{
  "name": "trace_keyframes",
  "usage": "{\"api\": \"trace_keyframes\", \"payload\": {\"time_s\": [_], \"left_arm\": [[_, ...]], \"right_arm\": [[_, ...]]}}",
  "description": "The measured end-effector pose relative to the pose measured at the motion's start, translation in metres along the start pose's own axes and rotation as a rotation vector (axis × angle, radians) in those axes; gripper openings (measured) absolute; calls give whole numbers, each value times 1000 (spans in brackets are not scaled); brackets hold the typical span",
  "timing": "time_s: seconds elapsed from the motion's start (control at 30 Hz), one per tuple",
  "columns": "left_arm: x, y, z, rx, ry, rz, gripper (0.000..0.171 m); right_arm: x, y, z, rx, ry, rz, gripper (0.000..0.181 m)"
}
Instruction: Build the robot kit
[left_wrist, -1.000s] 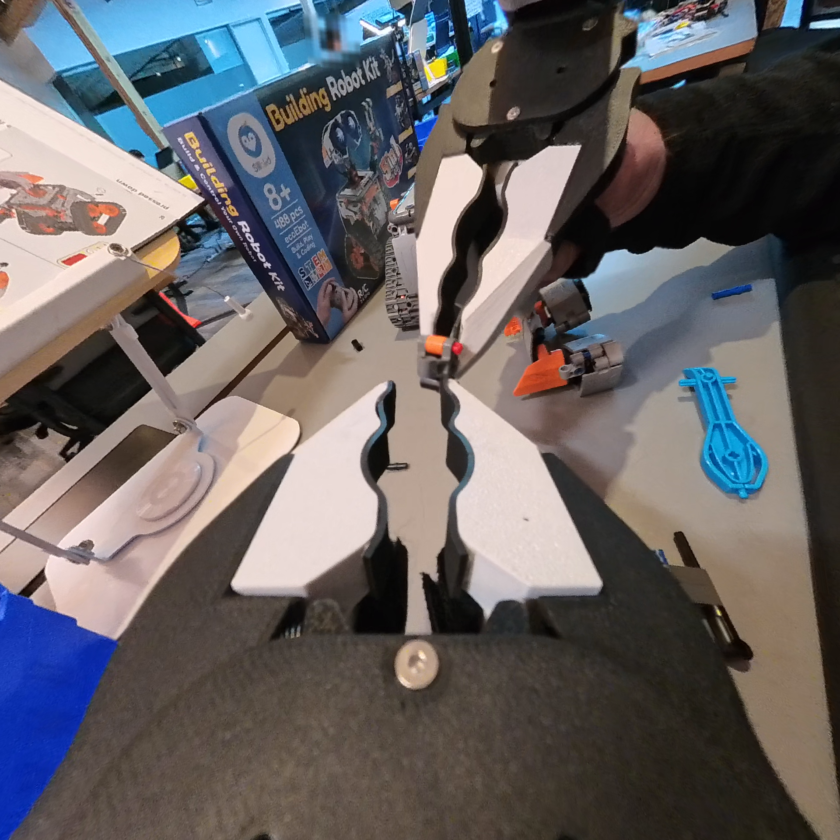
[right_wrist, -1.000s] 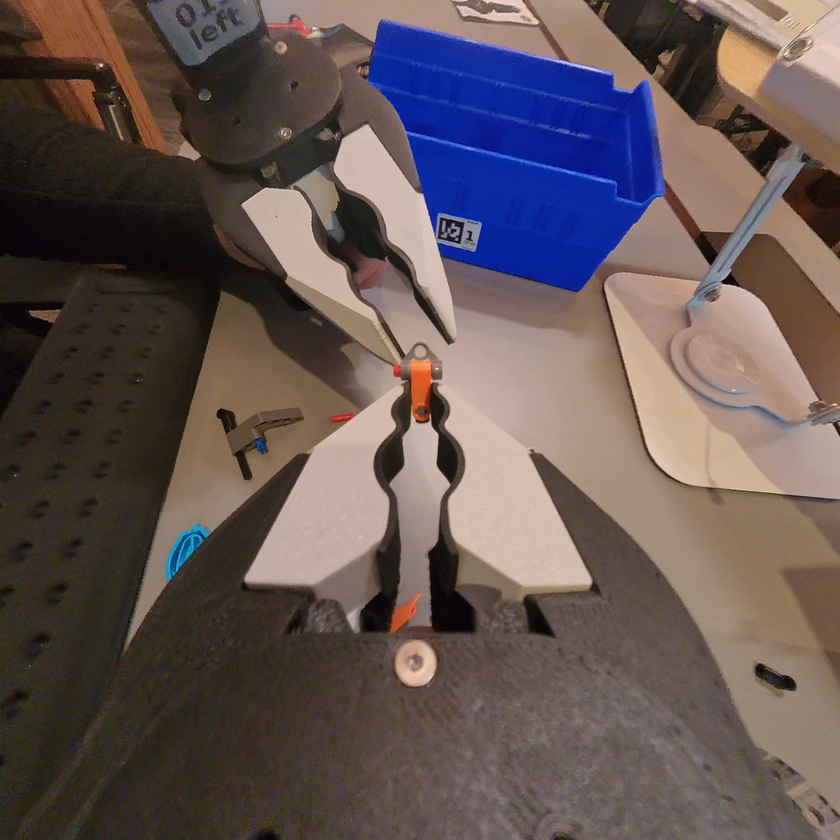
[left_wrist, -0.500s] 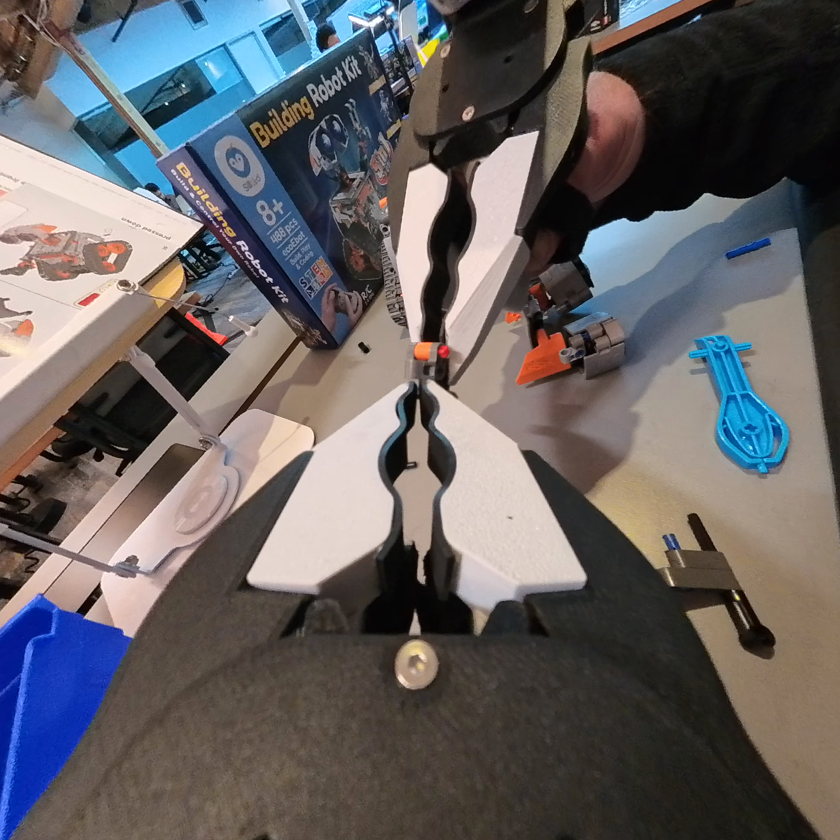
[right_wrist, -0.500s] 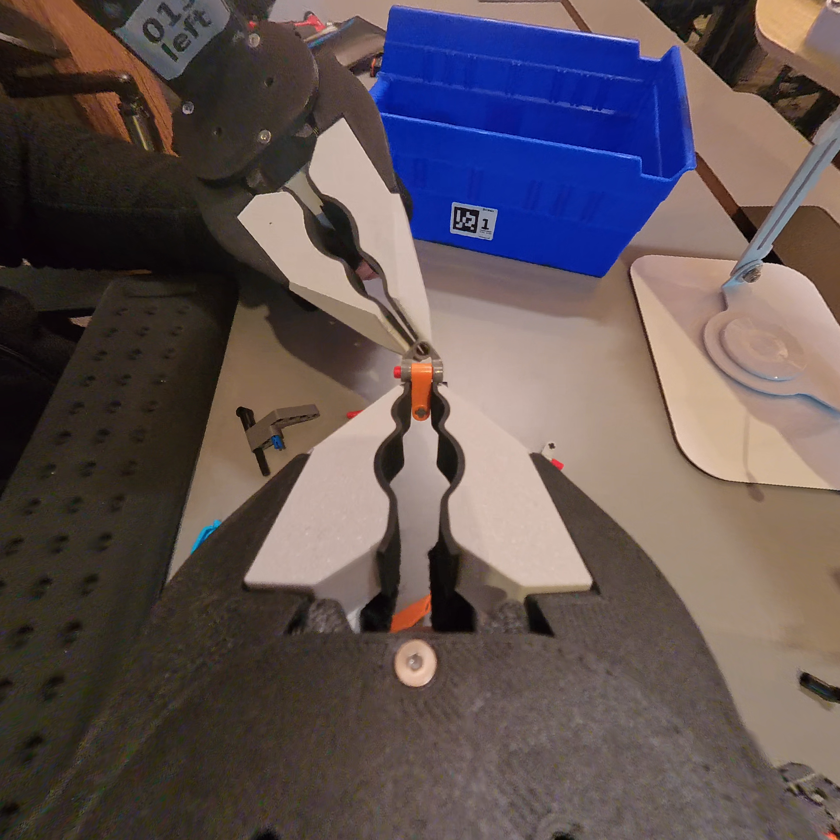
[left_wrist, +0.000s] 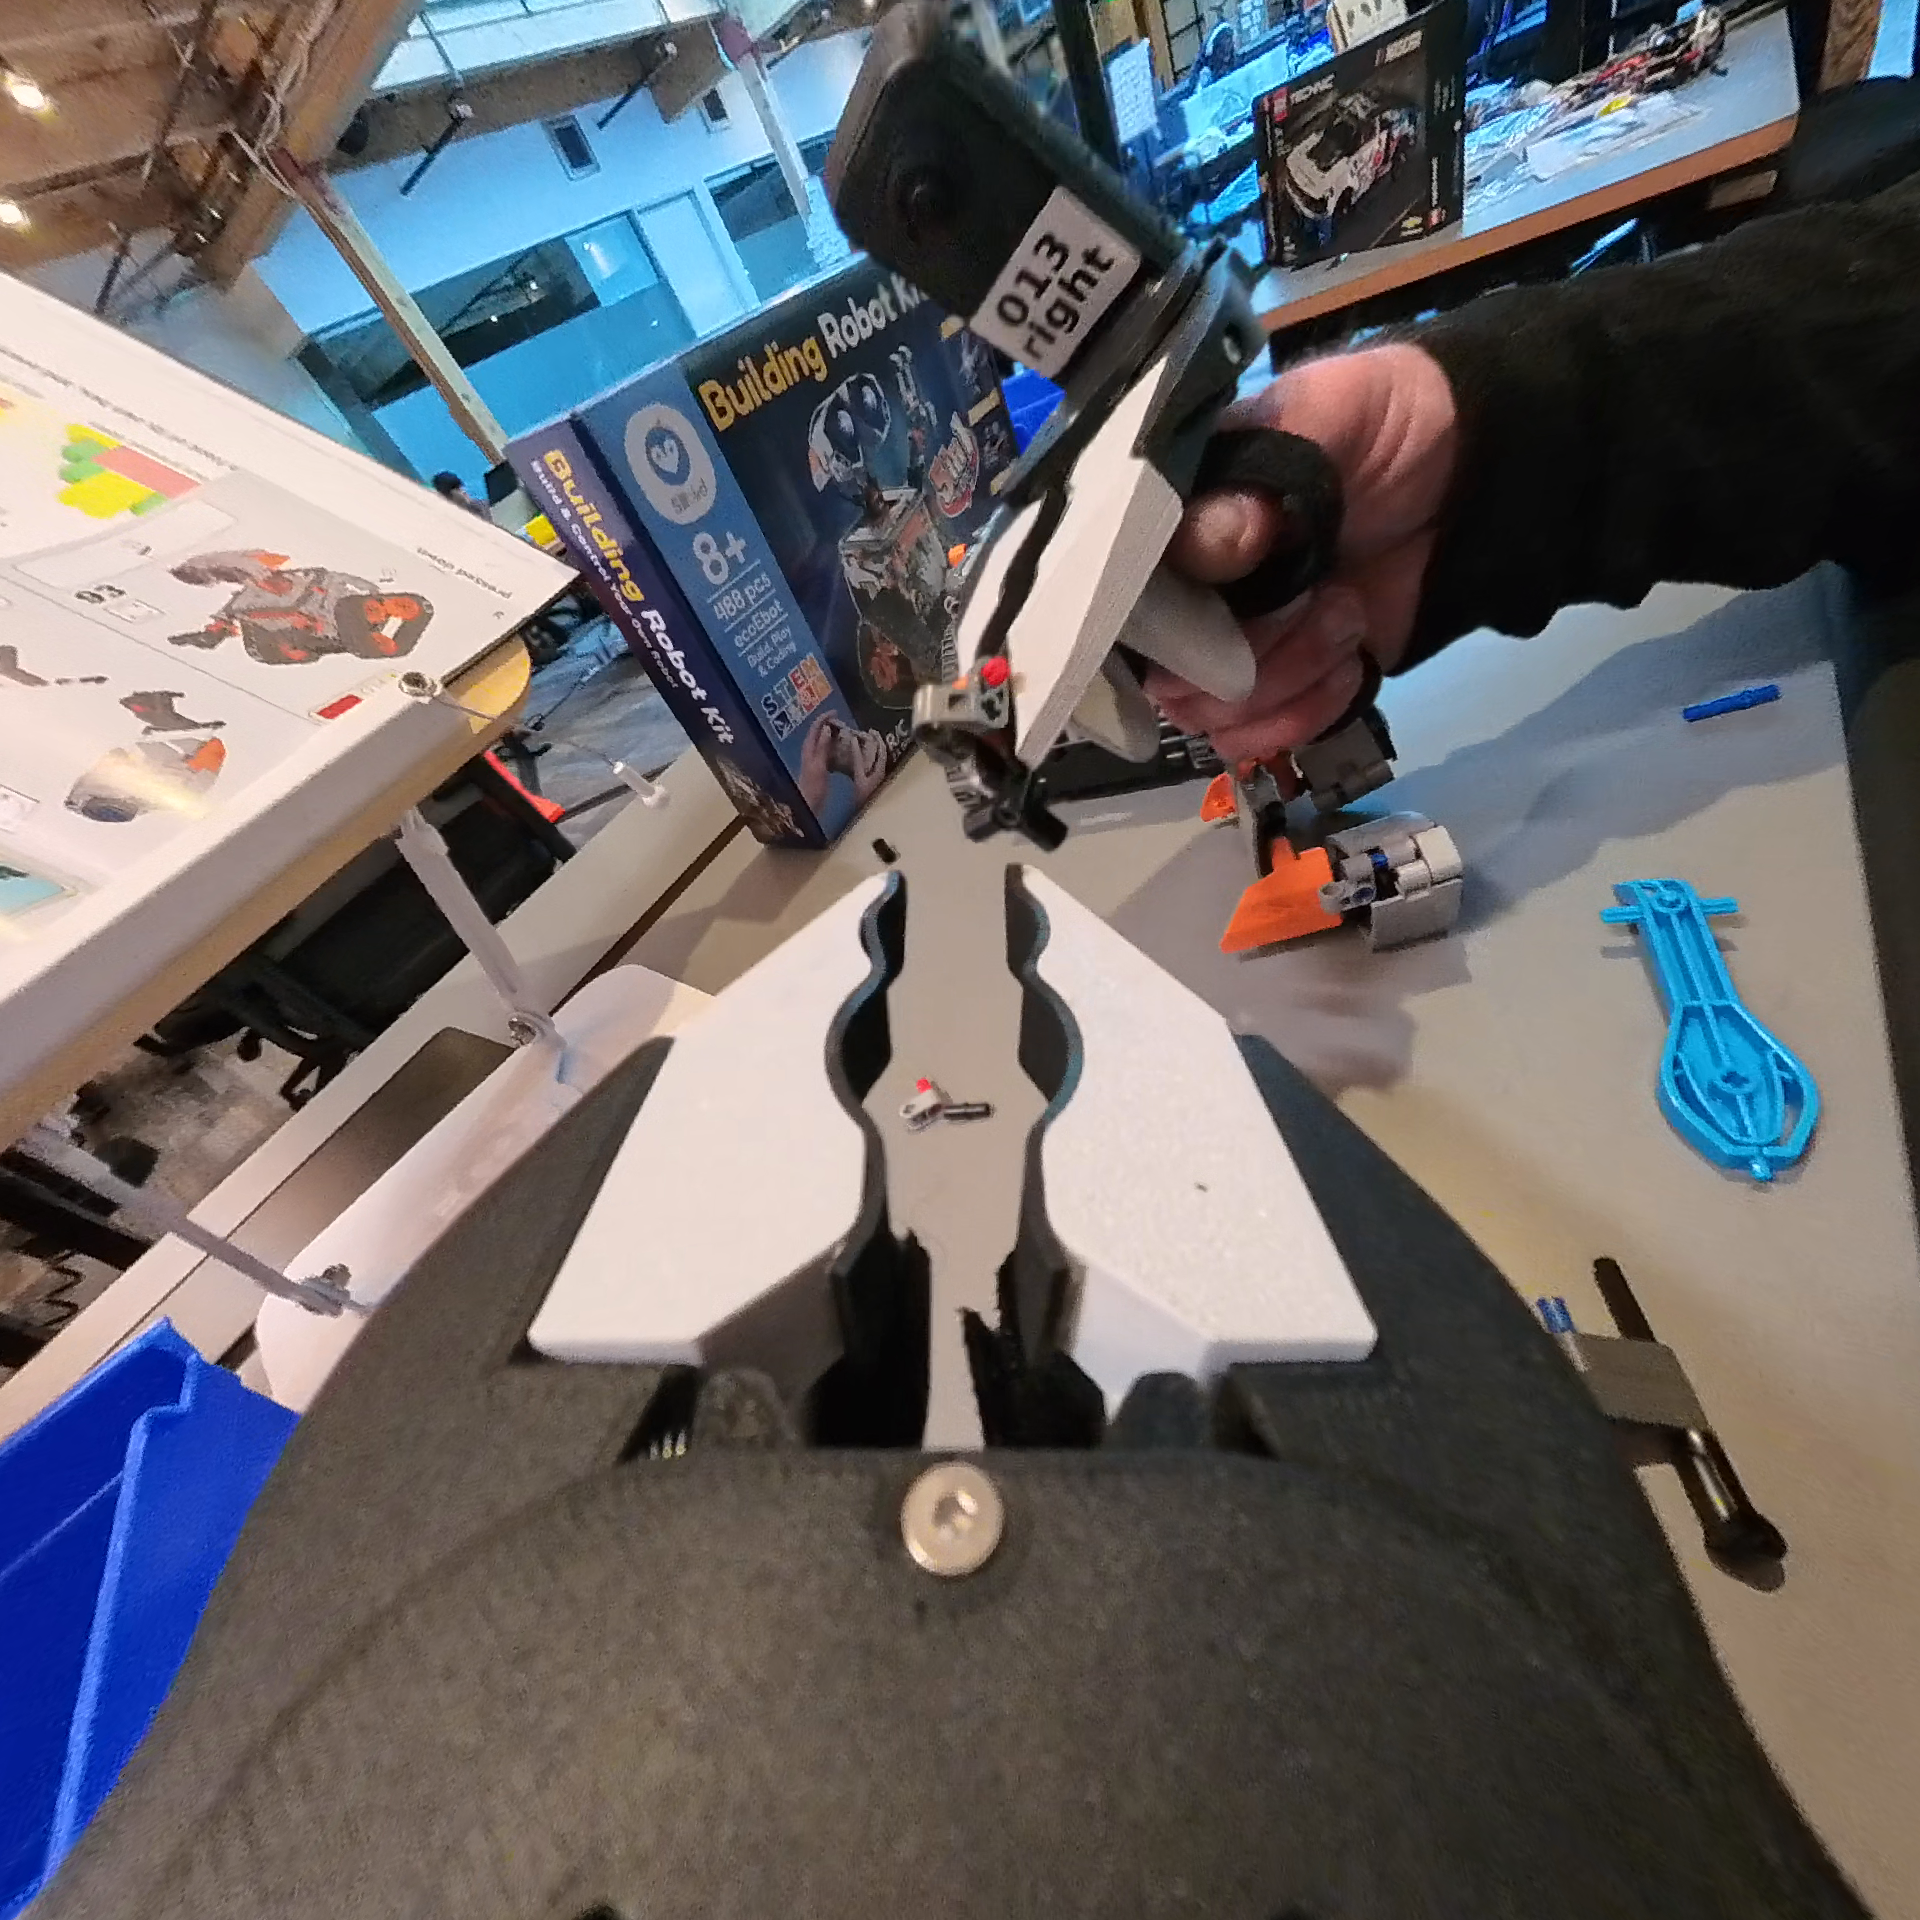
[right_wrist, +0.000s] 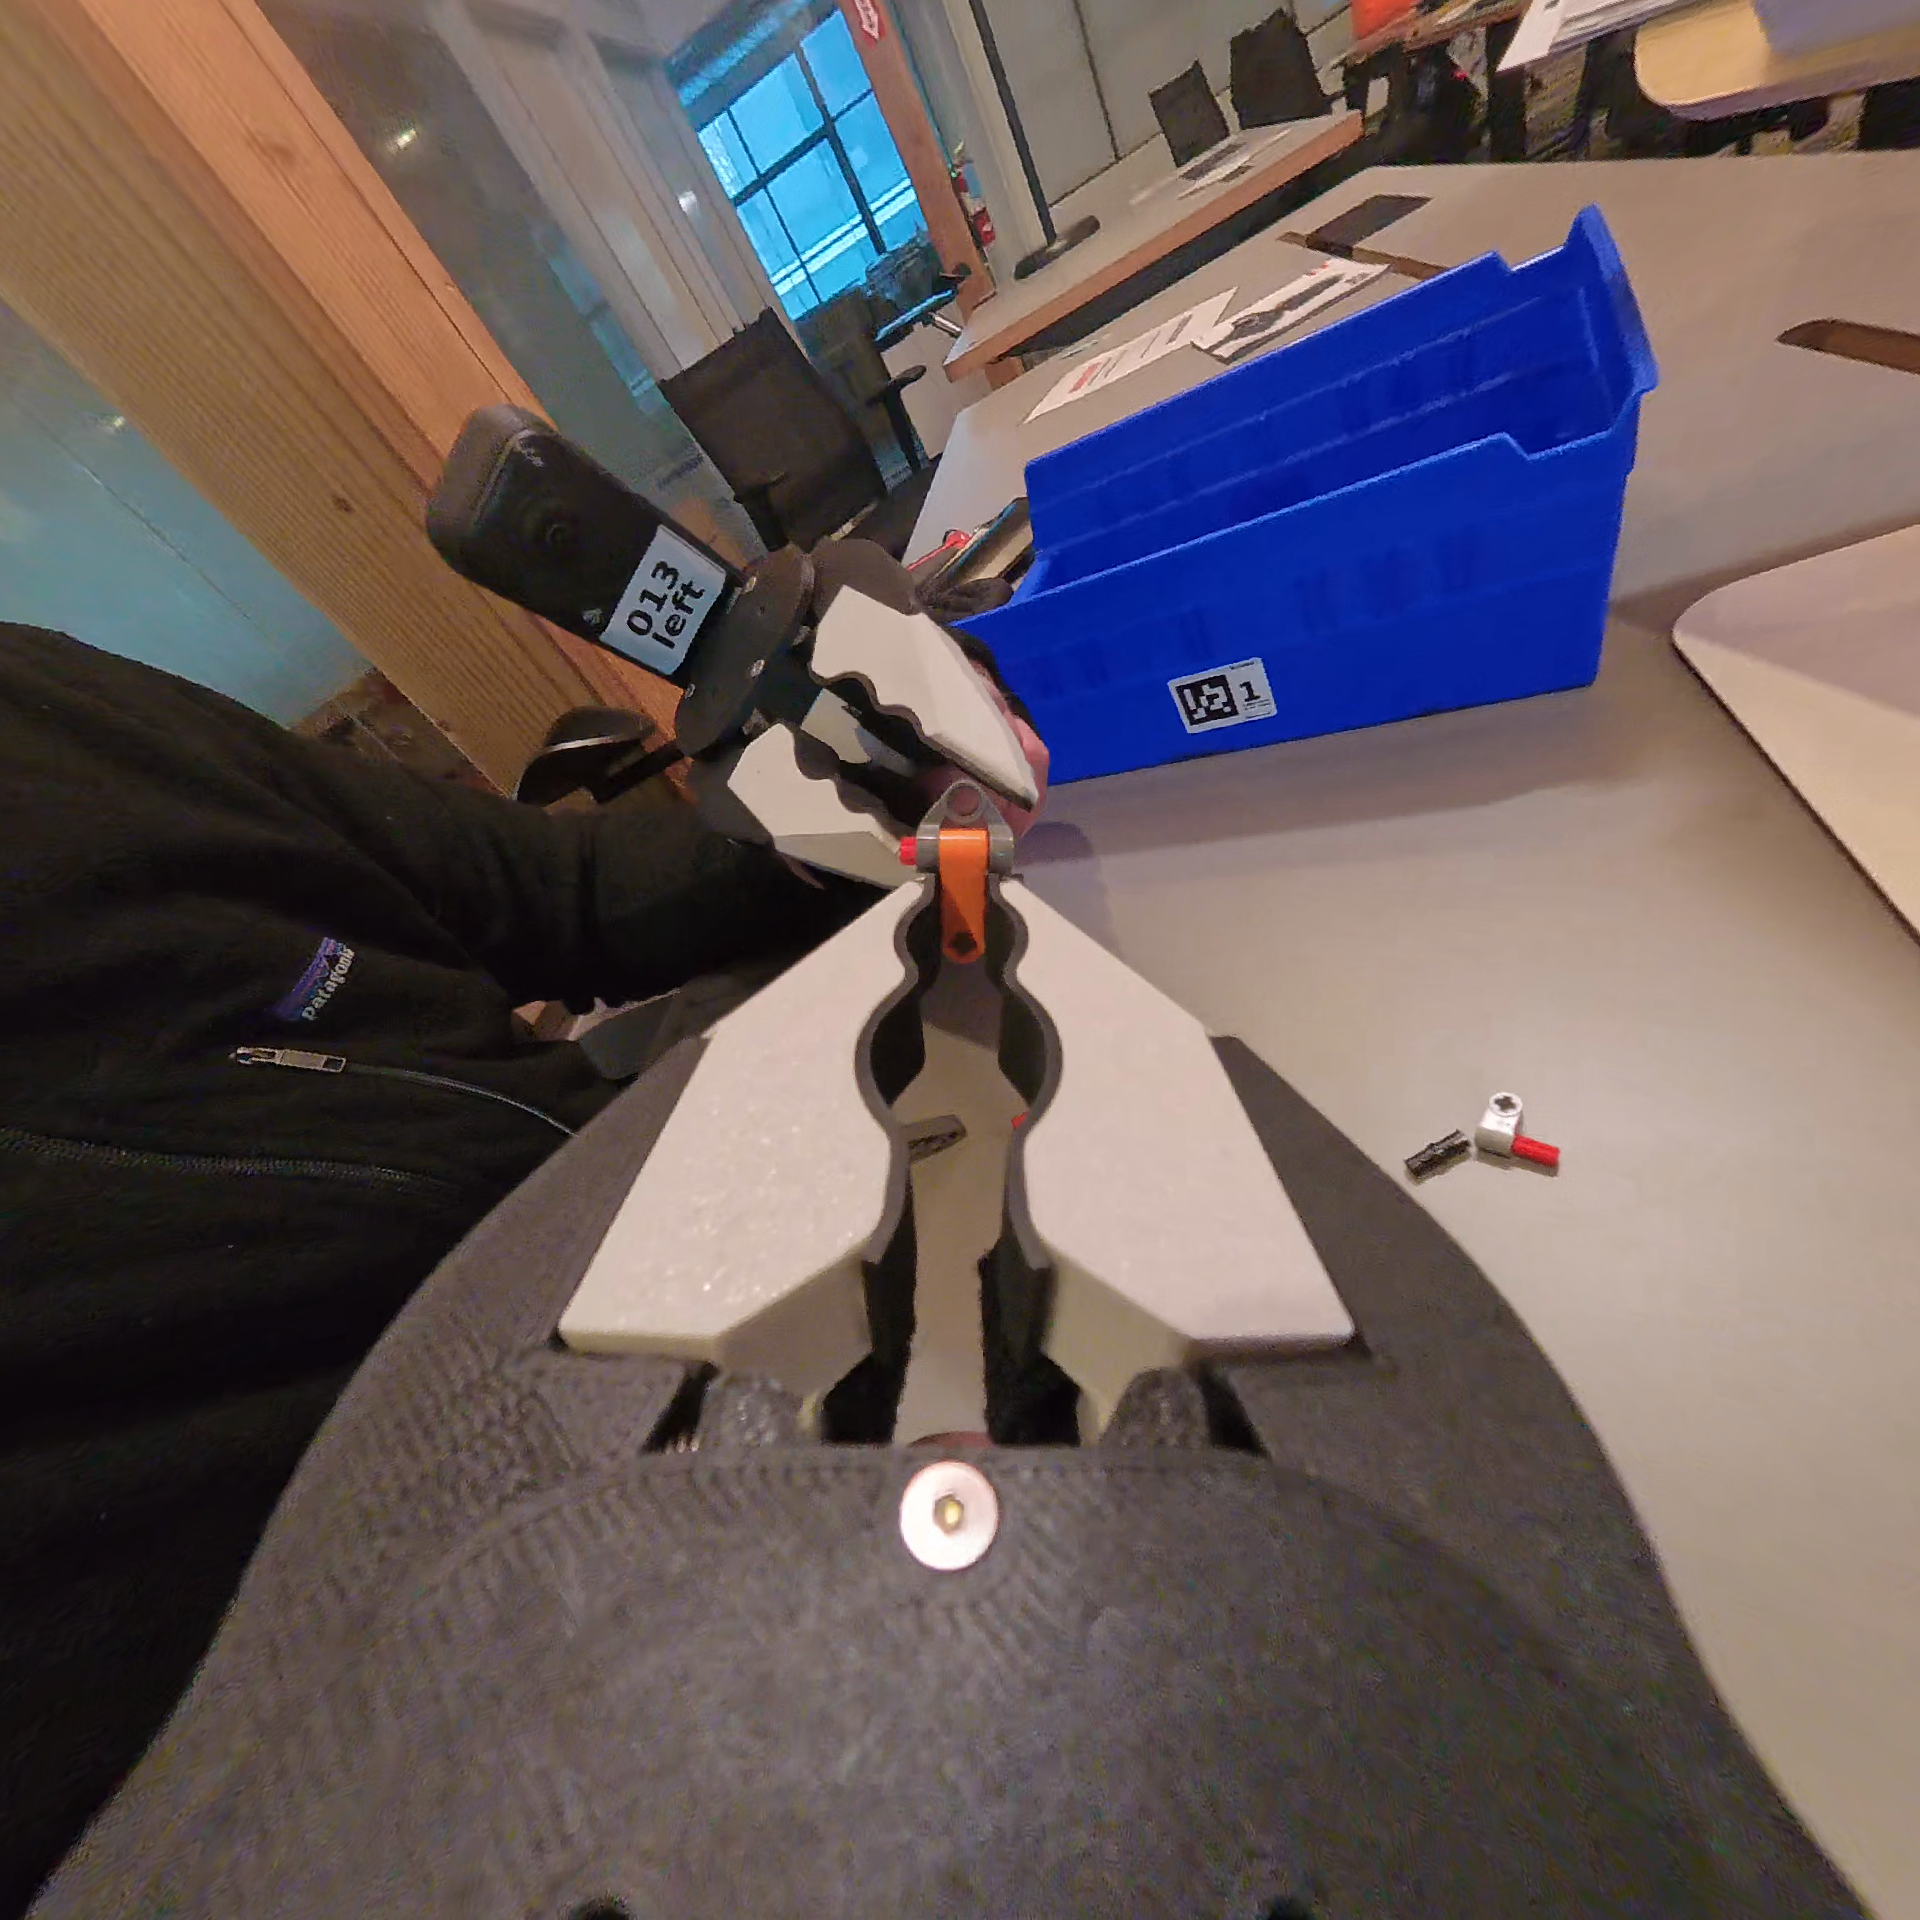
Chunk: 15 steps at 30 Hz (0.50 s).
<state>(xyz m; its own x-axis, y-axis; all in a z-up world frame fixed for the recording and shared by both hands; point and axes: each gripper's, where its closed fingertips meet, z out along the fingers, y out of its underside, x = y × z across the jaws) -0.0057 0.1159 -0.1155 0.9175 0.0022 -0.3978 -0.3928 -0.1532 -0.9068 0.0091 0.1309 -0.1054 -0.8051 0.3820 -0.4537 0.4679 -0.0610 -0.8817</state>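
My right gripper (right_wrist: 961, 896) is shut on a small assembly (right_wrist: 958, 883): an orange link with a grey connector and a red pin at its tip. It is held above the grey table (right_wrist: 1351, 935). In the left wrist view the assembly (left_wrist: 971, 707) hangs just beyond and above my left gripper (left_wrist: 954, 883). The left gripper is open and empty, a short way from the assembly. A loose grey connector with a red pin and a black pin (left_wrist: 940, 1107) lies on the table between the left fingers; it also shows in the right wrist view (right_wrist: 1496, 1135).
A blue bin (right_wrist: 1351, 582) stands behind the left gripper. A robot kit box (left_wrist: 769, 623), a part-built grey and orange model (left_wrist: 1351, 873), a blue plastic tool (left_wrist: 1714, 1039) and a grey piece on a black axle (left_wrist: 1662, 1423) are on the table. A booklet stand (left_wrist: 208, 644) rises at left.
My left gripper closed near the assembly's grey end half a second ago; it has now opened and drawn back. My right gripper has tilted and lifted with the assembly.
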Motion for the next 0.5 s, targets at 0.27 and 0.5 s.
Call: {"api": "trace_keyframes", "payload": {"time_s": [0.27,0.5], "left_arm": [[22,-16,11,11,35,-1,22],[22,-19,17,30,61,-46,25]], "right_arm": [[-10,-4,5,23,-37,-12,6],[-10,-6,9,38,-14,-15,6]]}}
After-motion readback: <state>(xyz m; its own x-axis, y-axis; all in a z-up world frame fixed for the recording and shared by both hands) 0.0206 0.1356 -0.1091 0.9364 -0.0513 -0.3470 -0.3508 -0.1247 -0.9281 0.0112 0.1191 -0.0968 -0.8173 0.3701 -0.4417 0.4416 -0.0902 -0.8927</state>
